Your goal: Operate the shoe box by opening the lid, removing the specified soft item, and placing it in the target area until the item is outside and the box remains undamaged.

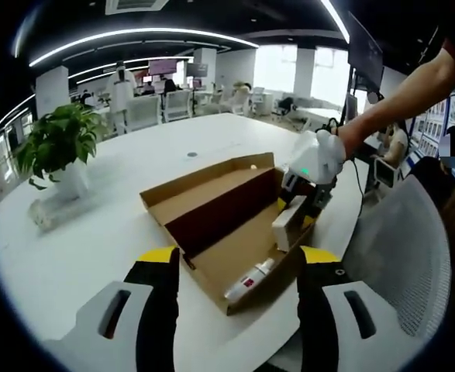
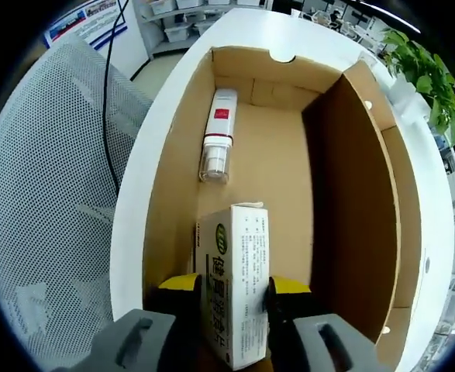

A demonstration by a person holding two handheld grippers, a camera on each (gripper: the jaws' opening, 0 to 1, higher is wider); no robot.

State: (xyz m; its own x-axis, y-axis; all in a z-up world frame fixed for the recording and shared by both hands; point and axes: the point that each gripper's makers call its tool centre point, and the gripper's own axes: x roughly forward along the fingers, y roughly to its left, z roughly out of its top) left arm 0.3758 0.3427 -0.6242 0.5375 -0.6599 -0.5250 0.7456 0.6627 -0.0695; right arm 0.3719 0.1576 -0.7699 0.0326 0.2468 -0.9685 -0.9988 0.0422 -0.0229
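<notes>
The shoe box sits open on the white surface in the middle of the left gripper view, its lid folded back toward the upper left. Inside the box are two things. A white tube with a red label lies flat on the box floor, in the upper middle of the right gripper view. A small white carton with green print is at the bottom of that view, inside the box. The right gripper has its jaws clamped on the carton's two sides. The left gripper waits near the box with its jaws apart, holding nothing. A potted plant stands at the left of its view.
</notes>
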